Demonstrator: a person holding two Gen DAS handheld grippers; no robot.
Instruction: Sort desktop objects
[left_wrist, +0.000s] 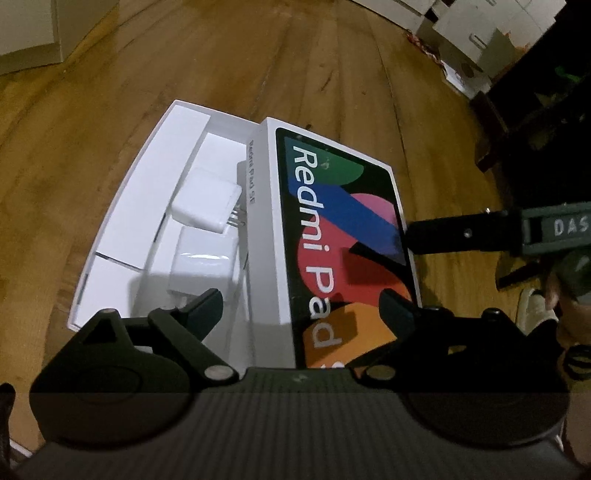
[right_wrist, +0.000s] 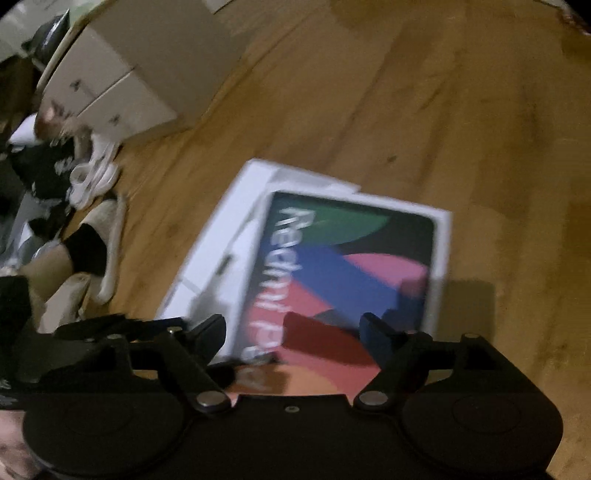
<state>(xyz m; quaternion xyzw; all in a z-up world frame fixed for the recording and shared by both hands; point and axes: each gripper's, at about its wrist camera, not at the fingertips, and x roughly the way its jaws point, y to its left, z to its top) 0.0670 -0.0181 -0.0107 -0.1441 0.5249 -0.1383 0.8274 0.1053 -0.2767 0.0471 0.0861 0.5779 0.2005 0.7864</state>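
Note:
A white Redmi Pad box lid (left_wrist: 343, 236) with a colourful print lies askew over the open white box base (left_wrist: 147, 206) on a wooden surface. A white charger plug (left_wrist: 207, 203) and a white wrapped item (left_wrist: 203, 266) lie in the base. My left gripper (left_wrist: 299, 306) is open above the near end of the box. In the left wrist view my right gripper's fingers (left_wrist: 461, 232) reach the lid's right edge. In the blurred right wrist view the right gripper (right_wrist: 291, 328) is open over the lid (right_wrist: 343, 273).
The wooden surface (left_wrist: 258, 66) spreads all around. White drawer units stand at the far right (left_wrist: 465, 40) and, in the right wrist view, at the far left (right_wrist: 110, 88). Shoes and dark clutter (right_wrist: 81, 177) lie at the left.

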